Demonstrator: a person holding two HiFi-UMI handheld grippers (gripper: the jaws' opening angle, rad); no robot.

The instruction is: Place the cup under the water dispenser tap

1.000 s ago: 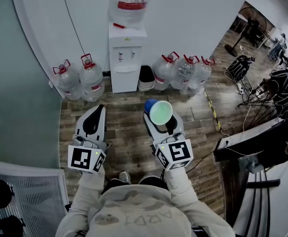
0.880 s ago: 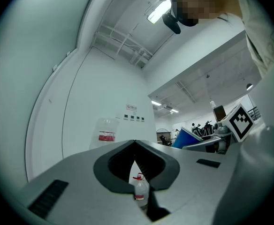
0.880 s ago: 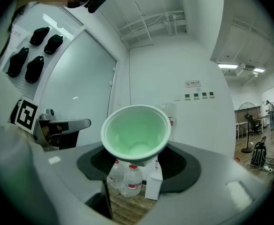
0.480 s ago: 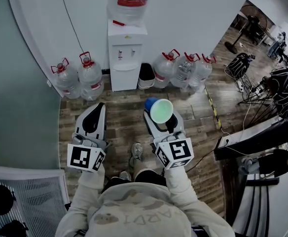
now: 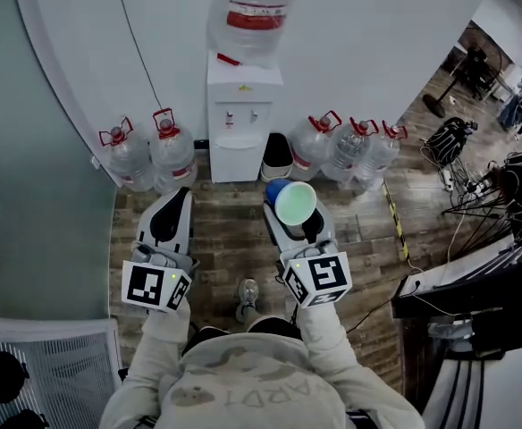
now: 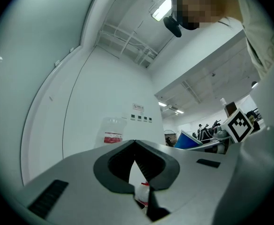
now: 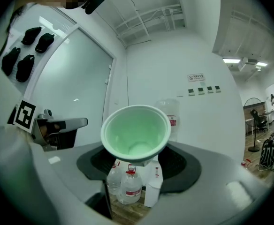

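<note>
While the right hand-held gripper [image 5: 292, 214] pinches the cup [image 5: 294, 203], the dispenser [image 5: 241, 114] stands at twelve o'clock; the left hand-held gripper [image 5: 179, 197] seems pressed together, empty.

**A:** Walls?

**B:** Back wall [image 5: 359, 52] plain white, with a thin dark cable [image 5: 140, 52] running down it. A small sign [image 7: 196, 78] sits above a row of dark plates [image 7: 202, 90]. On the left, a grey-green panel [image 5: 29, 150], apparently glazed.

**A:** Floor?

**B:** Brown wood-look planks [image 5: 225, 239]. A yellow-and-black striped tape strip [image 5: 395, 226] lies at right. Loose cables [image 5: 462, 181] and a black bag [image 5: 449, 137] lie further right.

**A:** Furniture?

**B:** Black desk [image 5: 462, 280] at the right edge. White mesh panel [image 5: 55, 347] lower left; can't tell what it belongs to. Standing fan [image 7: 253, 125] far right.

**A:** Light?

**B:** Ceiling tube [image 6: 161, 8] lit among exposed pipework. More ceiling panels [image 7: 231, 60] lit over the open area at right.
</note>
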